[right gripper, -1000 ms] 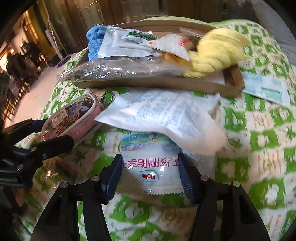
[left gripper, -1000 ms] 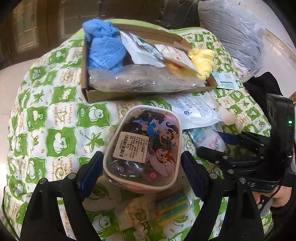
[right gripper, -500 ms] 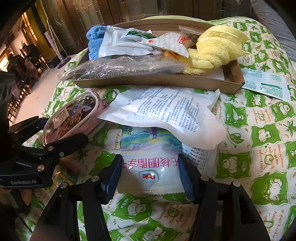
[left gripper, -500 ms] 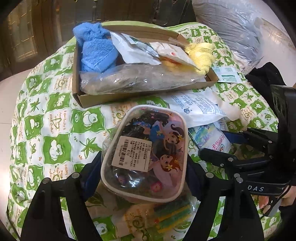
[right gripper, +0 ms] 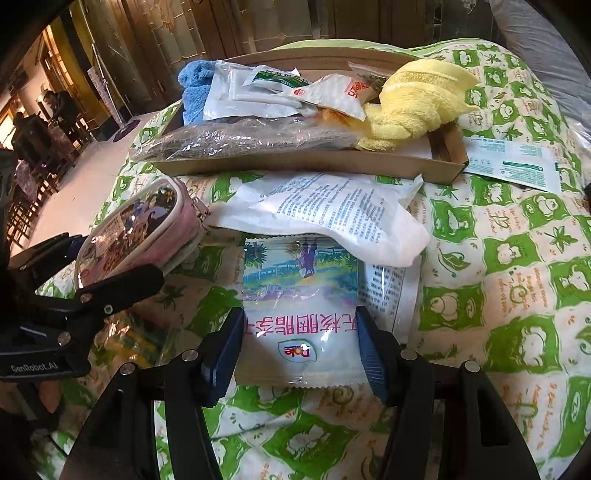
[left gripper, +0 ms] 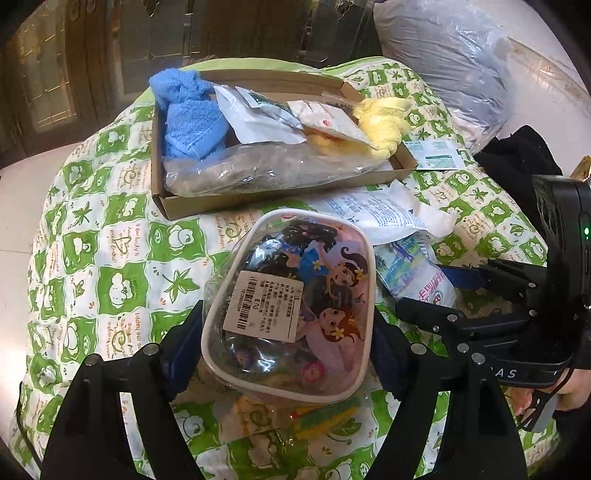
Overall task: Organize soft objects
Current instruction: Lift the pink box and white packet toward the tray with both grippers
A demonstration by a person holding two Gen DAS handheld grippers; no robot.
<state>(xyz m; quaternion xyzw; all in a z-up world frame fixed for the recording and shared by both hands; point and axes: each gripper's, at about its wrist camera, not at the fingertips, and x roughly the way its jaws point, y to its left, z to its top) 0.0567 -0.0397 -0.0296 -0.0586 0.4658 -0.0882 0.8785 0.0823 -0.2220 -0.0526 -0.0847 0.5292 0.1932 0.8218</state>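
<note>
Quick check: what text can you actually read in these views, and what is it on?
"Dole": snack packet.
"GenRobot.AI": left gripper body.
"6.0": barcode sticker on cartoon pouch.
"AS": right gripper body, partly hidden.
Print on white bag and sachet: too small.

Green-print quilt point(left gripper: 110, 236); plastic-wrapped bundle point(left gripper: 443, 62), perhaps bedding; wooden doors point(right gripper: 258, 22)

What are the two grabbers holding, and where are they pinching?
The left gripper holds the cartoon pouch by its two long sides, near its lower end. The right gripper pinches the Dole snack packet across its bottom end.
</note>
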